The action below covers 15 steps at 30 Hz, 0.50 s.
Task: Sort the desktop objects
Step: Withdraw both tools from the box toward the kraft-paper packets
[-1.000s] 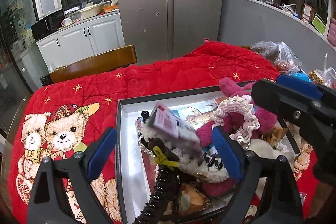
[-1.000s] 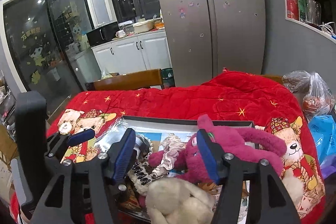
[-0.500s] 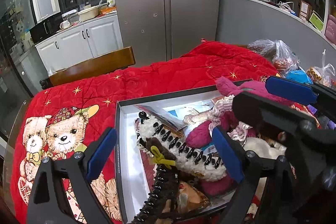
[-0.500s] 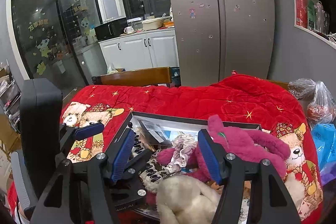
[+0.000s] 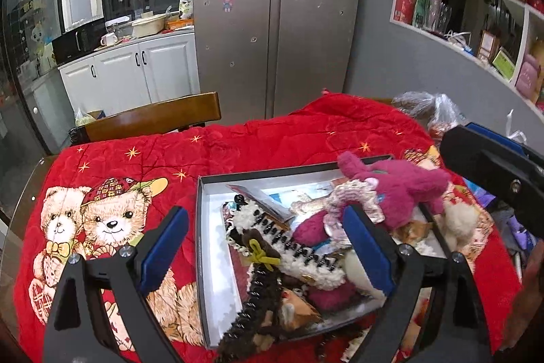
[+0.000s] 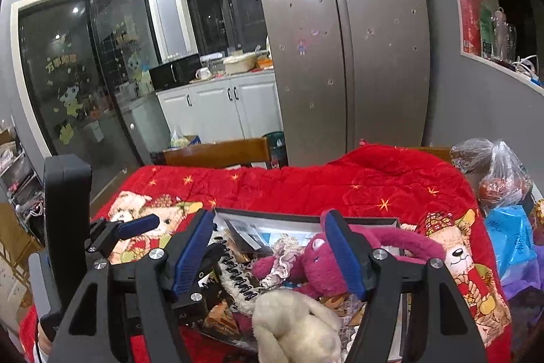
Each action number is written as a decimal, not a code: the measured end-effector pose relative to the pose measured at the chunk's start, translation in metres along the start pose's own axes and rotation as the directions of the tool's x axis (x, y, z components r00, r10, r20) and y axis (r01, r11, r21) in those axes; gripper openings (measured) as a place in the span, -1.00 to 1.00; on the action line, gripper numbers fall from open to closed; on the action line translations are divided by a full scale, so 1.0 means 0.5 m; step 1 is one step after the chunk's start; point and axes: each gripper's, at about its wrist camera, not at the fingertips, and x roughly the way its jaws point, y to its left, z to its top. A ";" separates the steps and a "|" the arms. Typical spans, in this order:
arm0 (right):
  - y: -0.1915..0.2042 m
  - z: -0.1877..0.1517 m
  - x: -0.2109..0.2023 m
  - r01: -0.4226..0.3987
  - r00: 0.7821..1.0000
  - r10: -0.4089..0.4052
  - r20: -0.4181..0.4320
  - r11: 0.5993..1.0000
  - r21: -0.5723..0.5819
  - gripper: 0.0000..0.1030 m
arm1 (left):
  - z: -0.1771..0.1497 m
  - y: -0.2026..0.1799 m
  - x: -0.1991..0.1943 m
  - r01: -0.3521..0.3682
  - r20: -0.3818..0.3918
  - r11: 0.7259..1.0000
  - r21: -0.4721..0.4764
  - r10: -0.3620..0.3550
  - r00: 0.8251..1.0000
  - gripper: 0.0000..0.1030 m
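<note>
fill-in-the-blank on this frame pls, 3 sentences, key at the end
1. The pink plush bear lies in a shallow ____.
2. The table is covered by a ____ quilt printed with teddy bears.
3. Both the left gripper and the right gripper are ____, holding nothing.

Missing words: box; red; open

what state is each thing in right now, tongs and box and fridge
left tongs: open, nothing held
right tongs: open, just widened, nothing held
box: lidless, piled with toys
pink plush: lying across box rim
fridge: doors closed
</note>
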 end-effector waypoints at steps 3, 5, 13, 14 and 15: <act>0.011 0.007 -0.033 0.005 1.000 -0.005 0.017 1.000 0.003 0.42 | 0.001 -0.013 -0.043 0.008 0.029 1.000 0.014 -0.009 1.000 0.81; 0.022 0.009 -0.060 0.013 0.999 -0.013 0.034 1.000 0.004 0.46 | 0.002 -0.023 -0.080 0.005 0.057 0.999 0.034 -0.007 0.998 0.81; 0.065 -0.015 -0.175 0.085 0.990 -0.078 0.120 0.995 -0.052 0.53 | -0.036 -0.032 -0.225 0.007 0.156 0.997 0.074 -0.018 0.988 0.93; 0.067 -0.020 -0.190 0.116 0.985 -0.107 0.138 0.992 -0.059 0.54 | -0.037 -0.029 -0.231 0.016 0.155 0.998 0.068 -0.026 0.988 0.93; 0.066 -0.024 -0.202 0.142 0.980 -0.132 0.149 0.988 -0.055 0.54 | -0.041 -0.026 -0.239 0.022 0.151 0.998 0.058 -0.030 0.988 0.93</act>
